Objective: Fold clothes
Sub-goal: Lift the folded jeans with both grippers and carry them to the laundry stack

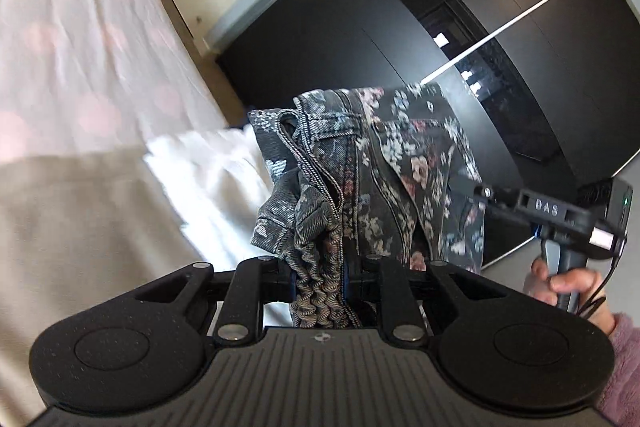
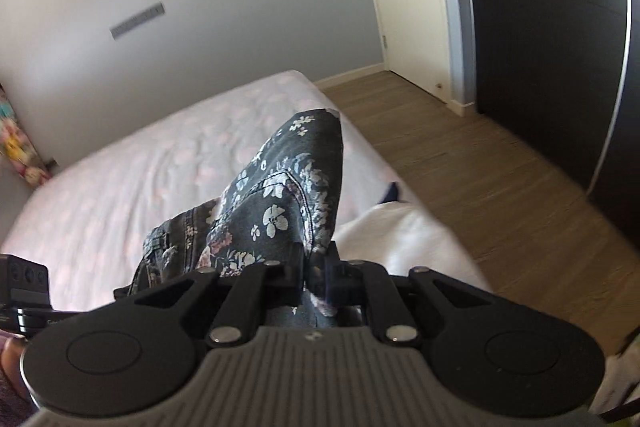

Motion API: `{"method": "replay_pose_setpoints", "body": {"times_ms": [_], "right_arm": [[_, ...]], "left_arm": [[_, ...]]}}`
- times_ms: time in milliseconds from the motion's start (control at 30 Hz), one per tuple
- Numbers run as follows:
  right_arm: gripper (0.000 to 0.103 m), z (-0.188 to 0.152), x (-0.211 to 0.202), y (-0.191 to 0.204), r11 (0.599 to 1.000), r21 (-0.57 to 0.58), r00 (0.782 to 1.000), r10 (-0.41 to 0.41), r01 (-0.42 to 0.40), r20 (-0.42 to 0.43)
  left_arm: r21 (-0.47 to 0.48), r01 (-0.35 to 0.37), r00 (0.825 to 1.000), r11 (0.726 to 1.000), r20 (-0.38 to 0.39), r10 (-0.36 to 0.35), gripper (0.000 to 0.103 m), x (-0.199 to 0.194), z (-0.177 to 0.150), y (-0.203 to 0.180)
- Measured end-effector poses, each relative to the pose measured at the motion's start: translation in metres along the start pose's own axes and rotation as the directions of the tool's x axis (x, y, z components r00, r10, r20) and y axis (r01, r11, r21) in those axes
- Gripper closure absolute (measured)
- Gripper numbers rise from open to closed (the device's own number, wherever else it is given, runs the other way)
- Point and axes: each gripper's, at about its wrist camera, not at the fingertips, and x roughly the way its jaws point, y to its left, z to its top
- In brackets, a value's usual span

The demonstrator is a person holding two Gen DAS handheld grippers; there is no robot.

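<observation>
We hold the floral denim garment [image 1: 360, 179] up in the air between both tools, clear of the bed [image 2: 140, 179] beneath it. Our left tool [image 1: 320, 283] is pressed together on a bunched, ribbed-looking edge of the cloth, which rises from the jaws toward twelve o'clock in the left wrist view, its stitched seam and collar-like fold showing. Our right tool [image 2: 316, 279] is pinching another part of the same garment, the fabric standing up as a peak toward twelve o'clock in the right wrist view. In the left view the right tool [image 1: 520, 207] shows at three o'clock, gripped by a hand [image 1: 568, 287] in a pink fuzzy sleeve [image 1: 624, 367], with the cloth stretched between the two. The bed, under a pale pink-spotted sheet, fills the nine to eleven o'clock area of both views; its near corner edge lies just past the garment at one o'clock in the right view. A white cloth [image 2: 400, 239] lies on the bed at three o'clock. Open wooden floor [image 2: 460, 155] runs from two to four o'clock, bounded by a dark wardrobe [image 2: 552, 27] and a white door [image 2: 408, 7].
</observation>
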Motion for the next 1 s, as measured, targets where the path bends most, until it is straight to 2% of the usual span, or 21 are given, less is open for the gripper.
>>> {"method": "replay_pose_setpoints", "body": {"times_ms": [67,200,367,567,633,767,900,1000], "right_arm": [[0.092,0.012,0.008,-0.01,0.998,-0.042,0.998,-0.054,0.053,-0.026],[0.092,0.024,0.036,-0.028,0.985,-0.101,0.987,-0.148,0.141,-0.058],[0.092,0.022,0.084,-0.041,0.98,-0.115,0.983,-0.171,0.162,-0.071],[0.092,0.017,0.137,-0.052,0.955,-0.165,0.953,-0.268,0.245,-0.138],[0.09,0.014,0.145,-0.059,0.946,-0.161,0.941,-0.304,0.28,-0.151],[0.085,0.006,0.153,-0.073,0.929,-0.123,0.917,-0.365,0.348,-0.159],[0.081,0.001,0.148,-0.083,0.917,-0.044,0.906,-0.397,0.395,-0.143],[0.078,-0.004,0.122,-0.08,0.919,-0.008,0.914,-0.394,0.395,-0.099]], "left_arm": [[-0.005,0.01,1.0,1.0,-0.025,-0.01,0.087,0.024,0.002,-0.003],[0.028,-0.014,0.998,1.0,-0.053,0.015,0.087,0.053,0.005,-0.002],[0.023,-0.066,0.996,0.998,-0.063,0.067,0.087,0.072,0.003,0.012],[-0.059,-0.072,0.992,0.996,-0.103,0.066,0.084,0.092,-0.001,0.034],[-0.044,-0.064,0.993,0.997,-0.101,0.06,0.079,0.089,-0.002,0.032],[-0.02,-0.064,0.993,0.998,-0.101,0.062,0.058,0.066,-0.005,0.032],[0.0,-0.066,0.994,0.998,-0.092,0.065,0.058,0.04,-0.003,0.033],[0.044,-0.096,0.992,0.994,-0.073,0.099,0.058,0.024,0.0,0.027]]}}
